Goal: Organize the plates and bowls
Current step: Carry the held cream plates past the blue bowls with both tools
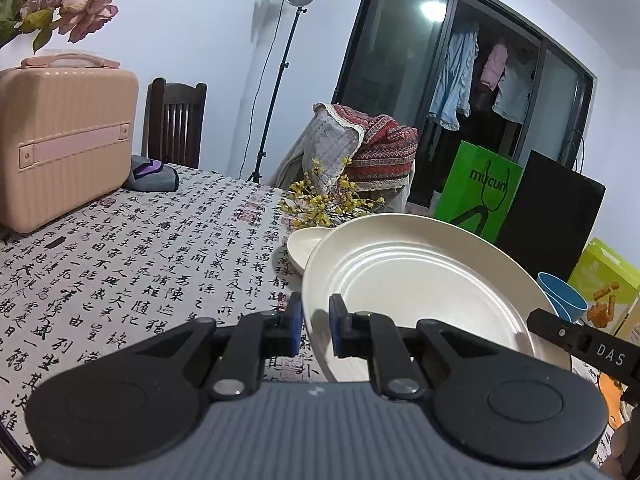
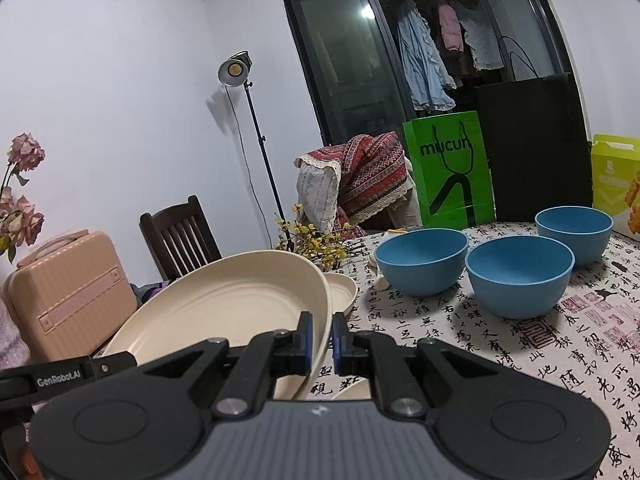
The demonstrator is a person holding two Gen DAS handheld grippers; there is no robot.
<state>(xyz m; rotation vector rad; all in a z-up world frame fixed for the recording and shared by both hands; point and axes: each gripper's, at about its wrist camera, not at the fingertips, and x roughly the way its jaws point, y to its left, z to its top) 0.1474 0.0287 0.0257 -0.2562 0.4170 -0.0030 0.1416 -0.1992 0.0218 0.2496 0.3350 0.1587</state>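
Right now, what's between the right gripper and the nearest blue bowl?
Only bare calligraphy tablecloth, seen in the right wrist view, separates the right gripper from the nearest blue bowl.

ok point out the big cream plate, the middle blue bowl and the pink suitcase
big cream plate (image 2: 224, 300), right wrist view, on its inner well
middle blue bowl (image 2: 516, 292), right wrist view, on its outer front wall
pink suitcase (image 1: 68, 136), left wrist view, on its ribbed front face

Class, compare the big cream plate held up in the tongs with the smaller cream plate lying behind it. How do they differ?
The big cream plate is tilted and lifted off the table, its rim between both tongs; the smaller cream plate lies flat on the tablecloth, untouched. The big one looks wider. Both share the cream colour and a raised rim.
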